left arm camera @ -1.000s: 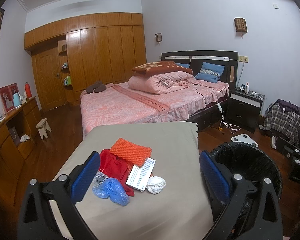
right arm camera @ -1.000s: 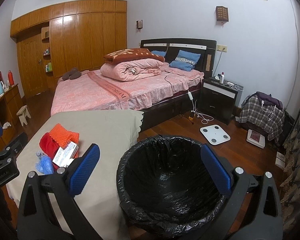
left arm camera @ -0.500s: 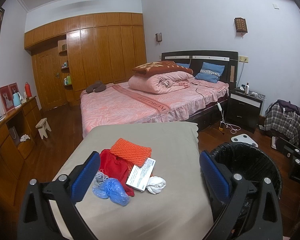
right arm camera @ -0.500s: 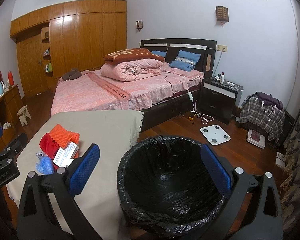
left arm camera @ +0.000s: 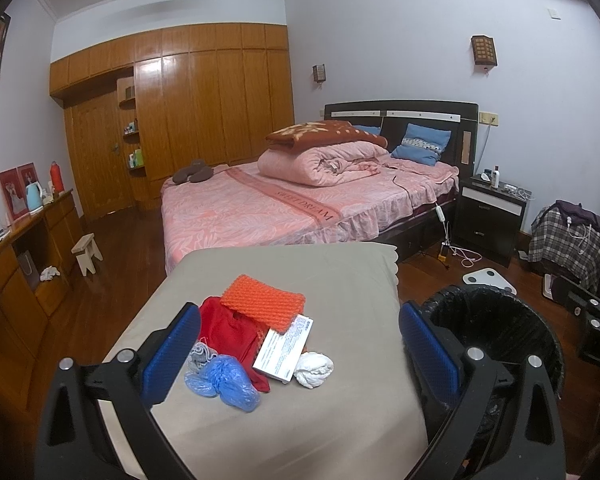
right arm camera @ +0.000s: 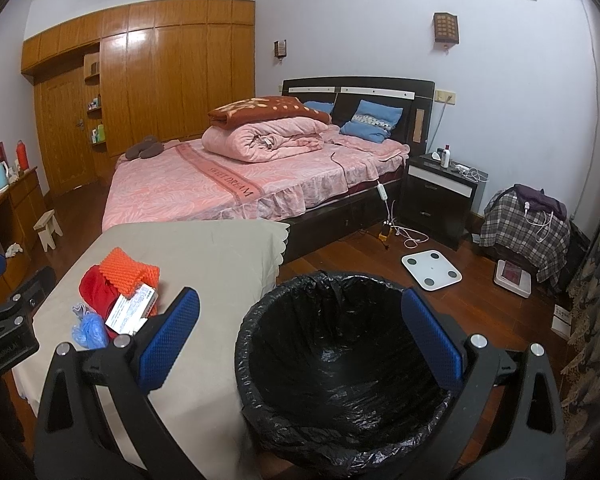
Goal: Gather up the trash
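My left gripper point(left arm camera: 296, 344) hangs above the table point(left arm camera: 340, 280), which is draped in a beige cloth, and its blue-padded jaws stand wide apart with nothing between them. Framed in the gap is the small heap of trash. An orange knitted cloth point(left arm camera: 263, 305) lies on top of a red fabric piece point(left arm camera: 228, 330). A white printed box point(left arm camera: 284, 348) leans across both. Just right of the box sits a crumpled white paper ball point(left arm camera: 313, 369), touching its corner. At the near left edge of the heap lie a crumpled blue plastic cover point(left arm camera: 224, 385) and a bit of grey fabric point(left arm camera: 198, 358), pressed against the red piece.

My right gripper point(right arm camera: 300, 332) is held over the trash bin point(right arm camera: 340, 360), which is lined with a black bag and stands on the wooden floor just beside the table's right edge. Its jaws are spread wide too and grip nothing; the bin's open mouth fills the space between them. I cannot make out anything inside against the black liner.

Beyond the table is a bed point(left arm camera: 284, 208) with a pink spread, a rolled pink quilt and blue pillows. A dark nightstand point(left arm camera: 494, 216) stands to its right, and a white bathroom scale point(right arm camera: 431, 269) lies on the floor near the bin.
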### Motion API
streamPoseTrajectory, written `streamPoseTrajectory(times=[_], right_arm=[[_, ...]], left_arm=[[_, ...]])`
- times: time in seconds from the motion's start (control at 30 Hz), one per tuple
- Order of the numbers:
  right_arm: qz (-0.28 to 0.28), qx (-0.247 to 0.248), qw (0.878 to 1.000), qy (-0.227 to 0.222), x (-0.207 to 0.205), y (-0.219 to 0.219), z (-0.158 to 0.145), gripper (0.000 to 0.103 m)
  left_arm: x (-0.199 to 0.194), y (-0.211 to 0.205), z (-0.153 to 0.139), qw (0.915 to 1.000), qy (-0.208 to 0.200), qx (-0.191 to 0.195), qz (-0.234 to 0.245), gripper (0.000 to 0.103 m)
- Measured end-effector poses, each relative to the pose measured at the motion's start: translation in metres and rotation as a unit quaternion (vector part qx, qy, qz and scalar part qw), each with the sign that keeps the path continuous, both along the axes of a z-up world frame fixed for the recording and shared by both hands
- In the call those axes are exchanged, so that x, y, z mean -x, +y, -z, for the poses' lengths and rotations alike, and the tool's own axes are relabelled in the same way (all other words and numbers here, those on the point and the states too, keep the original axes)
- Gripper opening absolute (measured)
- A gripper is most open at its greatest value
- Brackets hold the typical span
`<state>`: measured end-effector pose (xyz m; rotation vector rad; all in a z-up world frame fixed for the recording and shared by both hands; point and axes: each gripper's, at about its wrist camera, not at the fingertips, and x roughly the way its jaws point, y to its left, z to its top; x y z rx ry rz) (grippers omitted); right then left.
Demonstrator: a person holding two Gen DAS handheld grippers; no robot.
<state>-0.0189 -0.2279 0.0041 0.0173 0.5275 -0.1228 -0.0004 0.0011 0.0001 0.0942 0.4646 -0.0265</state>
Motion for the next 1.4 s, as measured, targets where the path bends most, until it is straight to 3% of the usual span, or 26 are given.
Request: streamPoseTrajectory(times=[0.43, 0.7, 1.13, 1.4], right_arm=[[-0.012, -0.003, 1.0, 0.003, -0.015, 0.011, 0.006, 0.098], [-0.034, 0.005, 0.999, 0.005, -0.032, 0.029, 0.021, 0.098], [-0.094, -0.019, 0.995, 0.029, -0.09, 0.081, 0.09, 0.096], [-0.147, -0.024, 0.984, 0.092, -0.136, 0.13, 0.151, 0.079]], left_arm=[[0.002, 0.006, -0.001, 1.0, 0.003, 0.002, -0.002, 0.097], [-0.009, 0.024, 0.018, 0.9998, 0.003, 0.004, -0.021, 0.097], [-0.046, 0.092, 0.086, 0.9949, 0.043, -0.015, -0.09, 0.097], [-0.082, 0.114, 0.135, 0.9915, 0.087, -0.008, -0.097, 0.091]])
